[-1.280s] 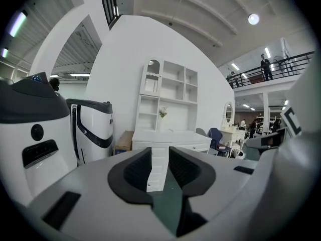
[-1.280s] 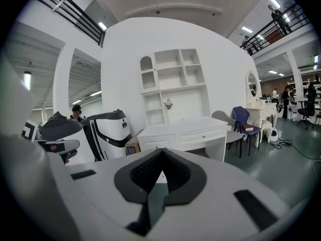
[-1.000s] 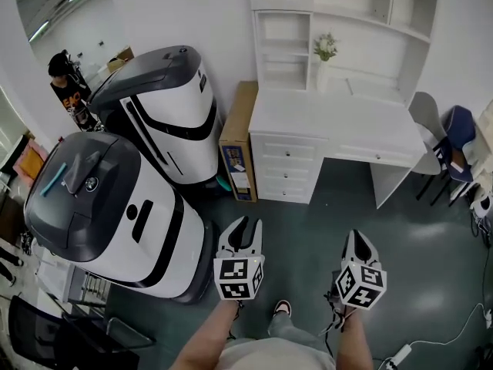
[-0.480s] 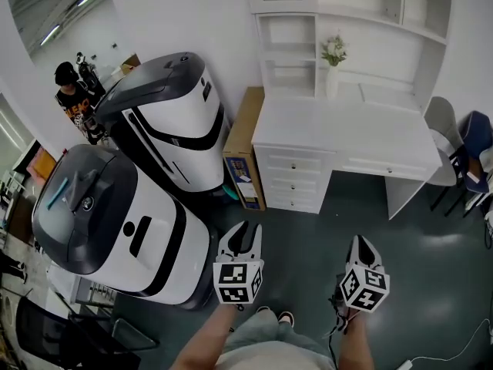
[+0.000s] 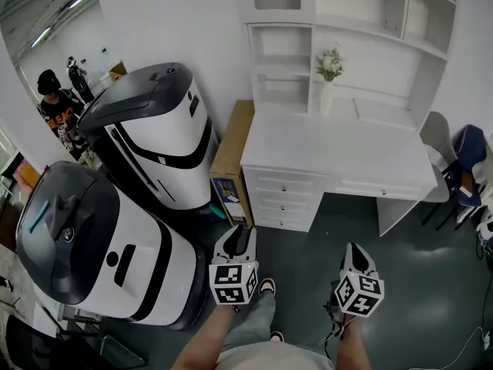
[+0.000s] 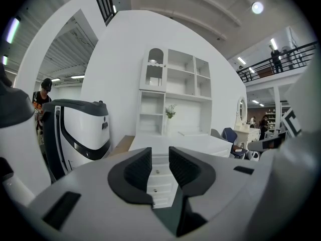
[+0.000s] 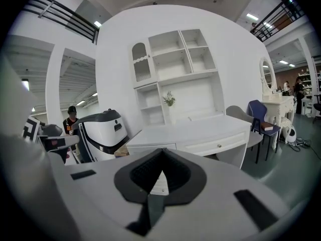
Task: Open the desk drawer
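A white desk [image 5: 331,151] with a shelf hutch stands against the far wall. Under its left end is a stack of three knobbed drawers [image 5: 279,199]; a wide shallow drawer [image 5: 375,189] runs under the top at the right. All drawers look closed. My left gripper [image 5: 239,236] hangs open in the air, short of the drawer stack [image 6: 159,177], which shows through the gap between its jaws. My right gripper [image 5: 354,253] is shut with nothing in it, well back from the desk [image 7: 200,129]. In the right gripper view the wide drawer [image 7: 218,145] shows its knob.
Two large white-and-grey machines [image 5: 158,122] [image 5: 92,245] fill the left side. A tall cardboard box [image 5: 229,151] leans between the nearer machine and the desk. Chairs [image 5: 441,141] stand at the right. A vase of flowers [image 5: 330,69] sits on the desk. A person [image 5: 54,102] stands far left.
The view has shifted toward the desk, which now sits lower and nearer in the head view. Both grippers keep their spacing and states.
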Motion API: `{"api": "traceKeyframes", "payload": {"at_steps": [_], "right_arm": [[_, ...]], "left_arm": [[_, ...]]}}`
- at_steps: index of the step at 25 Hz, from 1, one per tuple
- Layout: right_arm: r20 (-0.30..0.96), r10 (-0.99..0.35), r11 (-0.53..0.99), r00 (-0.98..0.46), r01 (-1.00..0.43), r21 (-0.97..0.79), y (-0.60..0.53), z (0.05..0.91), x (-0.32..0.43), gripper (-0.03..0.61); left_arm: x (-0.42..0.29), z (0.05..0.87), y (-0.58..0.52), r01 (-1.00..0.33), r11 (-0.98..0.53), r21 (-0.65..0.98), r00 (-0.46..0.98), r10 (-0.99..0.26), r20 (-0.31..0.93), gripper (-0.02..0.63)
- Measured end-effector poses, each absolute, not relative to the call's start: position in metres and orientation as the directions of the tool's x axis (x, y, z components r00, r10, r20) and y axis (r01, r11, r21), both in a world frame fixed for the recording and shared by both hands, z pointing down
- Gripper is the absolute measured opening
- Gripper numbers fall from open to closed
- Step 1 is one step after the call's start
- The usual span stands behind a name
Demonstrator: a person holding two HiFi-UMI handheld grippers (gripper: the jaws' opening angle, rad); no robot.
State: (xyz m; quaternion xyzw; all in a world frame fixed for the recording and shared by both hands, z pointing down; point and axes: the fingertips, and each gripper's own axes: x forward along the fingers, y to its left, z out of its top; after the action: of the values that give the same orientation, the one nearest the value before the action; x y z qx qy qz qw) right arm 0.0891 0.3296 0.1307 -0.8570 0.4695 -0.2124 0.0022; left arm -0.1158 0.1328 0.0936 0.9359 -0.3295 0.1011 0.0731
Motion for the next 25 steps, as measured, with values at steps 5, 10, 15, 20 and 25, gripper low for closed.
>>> {"api": "traceKeyframes", "payload": {"at_steps": [5, 10, 15, 20, 25], "right_arm": [[0.34, -0.809, -0.556, 0.48, -0.812, -0.177, 0.272, 0.112, 0.128, 0.006], [0.319, -0.808, -0.564, 0.496, -0.807, -0.173, 0.217, 0.097, 0.159, 0.006], [0.321, -0.794, -0.585, 0.517, -0.793, -0.17, 0.175, 0.096, 0.19, 0.006], [0.317, -0.785, -0.603, 0.532, -0.774, -0.196, 0.145, 0.095, 0.215, 0.006], [0.36, -0.769, -0.616, 0.528, -0.762, -0.201, 0.139, 0.11, 0.234, 0.006]], "left_arm": [[-0.074, 0.084, 0.077, -0.623, -0.778, 0.084, 0.774, -0.597, 0.214, 0.117], [-0.039, 0.075, 0.024, -0.602, -0.795, 0.08, 0.79, -0.577, 0.207, 0.117], [-0.004, 0.074, -0.023, -0.579, -0.811, 0.085, 0.806, -0.555, 0.205, 0.117], [0.031, 0.075, -0.057, -0.552, -0.829, 0.094, 0.825, -0.526, 0.205, 0.117], [0.058, 0.084, -0.067, -0.54, -0.835, 0.109, 0.831, -0.507, 0.23, 0.117]]}}
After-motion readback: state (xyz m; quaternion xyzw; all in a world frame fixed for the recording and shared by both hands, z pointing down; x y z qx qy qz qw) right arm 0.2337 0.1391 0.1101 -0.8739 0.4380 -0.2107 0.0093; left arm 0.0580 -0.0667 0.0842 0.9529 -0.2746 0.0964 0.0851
